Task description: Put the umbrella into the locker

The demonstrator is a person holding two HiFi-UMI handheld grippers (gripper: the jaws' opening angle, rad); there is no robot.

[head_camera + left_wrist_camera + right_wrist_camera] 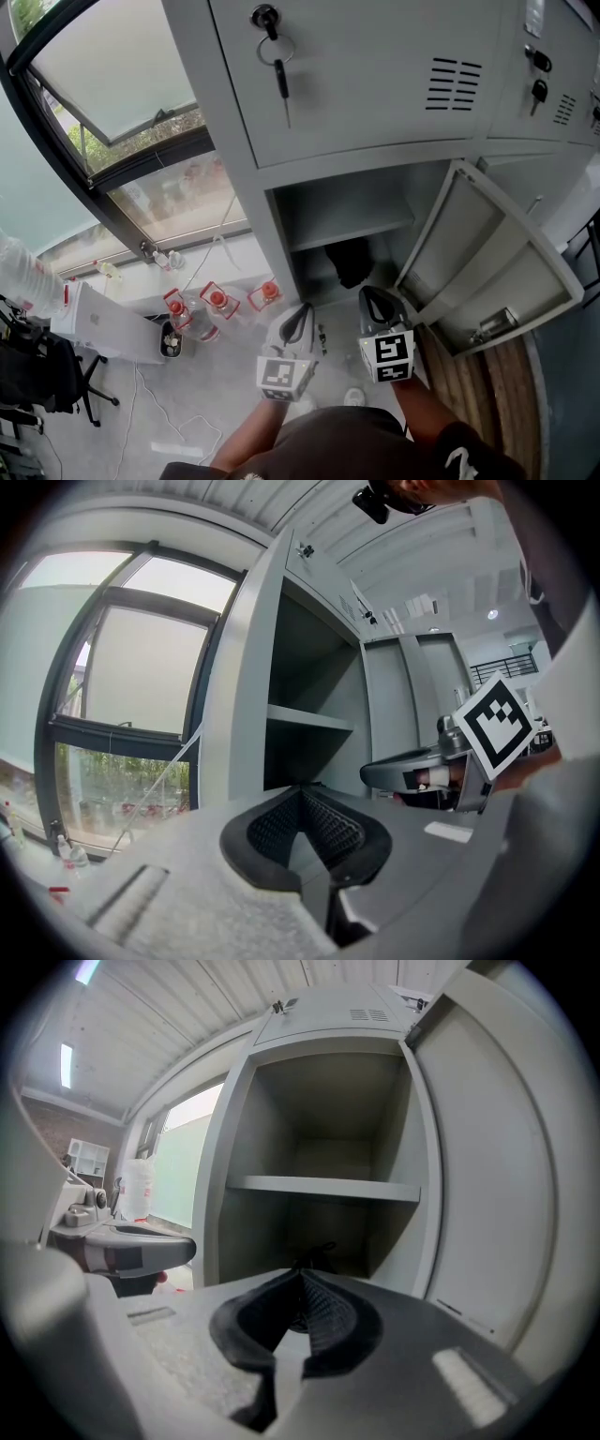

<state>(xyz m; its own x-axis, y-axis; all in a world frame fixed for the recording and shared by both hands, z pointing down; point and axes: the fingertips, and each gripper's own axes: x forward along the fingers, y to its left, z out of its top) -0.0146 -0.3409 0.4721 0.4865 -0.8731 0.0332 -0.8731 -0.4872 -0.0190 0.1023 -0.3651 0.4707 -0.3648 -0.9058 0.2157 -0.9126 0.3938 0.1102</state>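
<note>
With the left hand-held gripper [302,791] and right hand-held gripper [300,1272] both pressed together and empty, the black folded umbrella [349,262] lies just ahead inside the grey metal locker [281,234], where the open door [473,253] could jam on it if it protrudes.

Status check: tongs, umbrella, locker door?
Left tongs shut, empty. Right tongs shut, empty. Umbrella inside locker, lower compartment, under shelf. Door open, at right.
</note>
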